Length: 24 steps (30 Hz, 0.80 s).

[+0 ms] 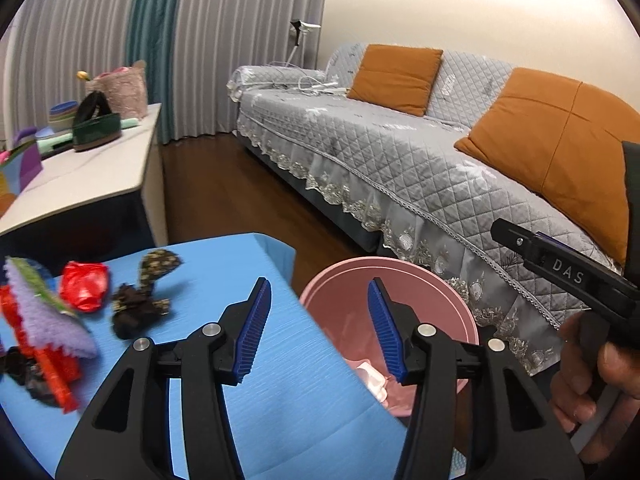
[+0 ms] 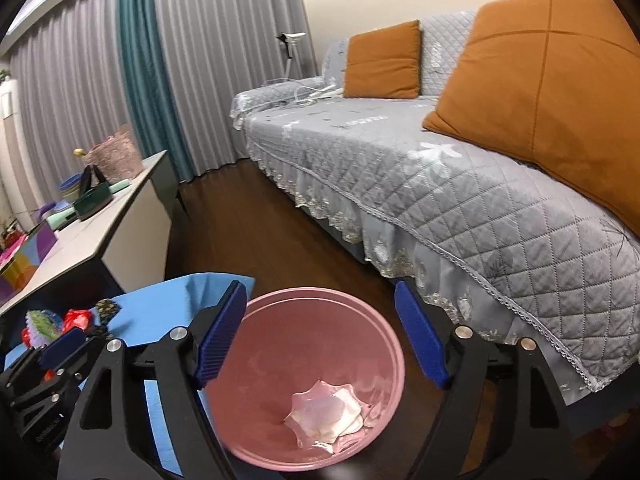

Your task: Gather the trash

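The left hand-held gripper, black with ribbed blue pads, stands with its jaws parted and nothing between them, poised above the edge where the blue-covered counter meets the round pink plastic bin on the dark wooden floor. The right hand-held gripper hangs directly over that pink bin, its jaws spread wide and empty. At the bottom of the bin lies a crumpled piece of white and clear plastic wrapping, touching neither gripper. More trash sits on the blue counter to the left: a crumpled red wrapper, a dark brown patterned scrap of fabric or foil just beside it, and a fuzzy purple piece lying over a red-orange item whose form is too blurred to tell. In the left wrist view a hand grips the handle of the right tool at the right edge. A grey quilted sofa with orange cushions runs along the wall, and a white side table carrying coloured oddments stands before the grey and teal curtains.
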Each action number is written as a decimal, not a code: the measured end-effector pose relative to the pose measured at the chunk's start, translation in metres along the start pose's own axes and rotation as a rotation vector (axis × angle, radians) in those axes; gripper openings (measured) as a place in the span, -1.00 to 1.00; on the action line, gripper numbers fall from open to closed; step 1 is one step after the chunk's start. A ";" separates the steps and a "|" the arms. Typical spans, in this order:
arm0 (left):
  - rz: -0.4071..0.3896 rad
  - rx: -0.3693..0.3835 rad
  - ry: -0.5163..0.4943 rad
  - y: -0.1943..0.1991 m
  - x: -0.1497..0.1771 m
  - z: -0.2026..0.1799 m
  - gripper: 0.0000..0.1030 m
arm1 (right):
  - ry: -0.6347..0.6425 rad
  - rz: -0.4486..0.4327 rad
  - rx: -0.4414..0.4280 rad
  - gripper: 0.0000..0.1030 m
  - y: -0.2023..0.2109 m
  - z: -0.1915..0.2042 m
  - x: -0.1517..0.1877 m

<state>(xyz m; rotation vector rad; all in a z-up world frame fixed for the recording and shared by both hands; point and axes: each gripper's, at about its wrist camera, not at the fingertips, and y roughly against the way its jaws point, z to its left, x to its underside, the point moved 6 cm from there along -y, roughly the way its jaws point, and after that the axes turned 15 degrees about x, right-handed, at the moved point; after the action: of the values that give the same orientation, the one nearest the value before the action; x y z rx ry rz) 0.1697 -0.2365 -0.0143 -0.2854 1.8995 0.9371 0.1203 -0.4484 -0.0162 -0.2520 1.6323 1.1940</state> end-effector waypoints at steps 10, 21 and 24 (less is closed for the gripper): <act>-0.066 -0.082 0.000 0.072 -0.002 0.021 0.02 | 0.046 -0.073 -0.095 0.41 0.048 0.039 0.000; -0.114 -0.220 0.067 0.135 0.034 0.068 0.02 | 0.096 -0.044 -0.202 -0.11 0.067 0.082 0.019; -0.109 -0.255 0.110 0.142 0.045 0.088 0.02 | 0.111 -0.033 -0.230 -0.21 0.071 0.096 0.024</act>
<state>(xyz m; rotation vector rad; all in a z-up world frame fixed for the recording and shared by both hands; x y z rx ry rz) 0.1268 -0.0693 -0.0044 -0.5970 1.8421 1.1092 0.1214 -0.3292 0.0087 -0.4968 1.5779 1.3635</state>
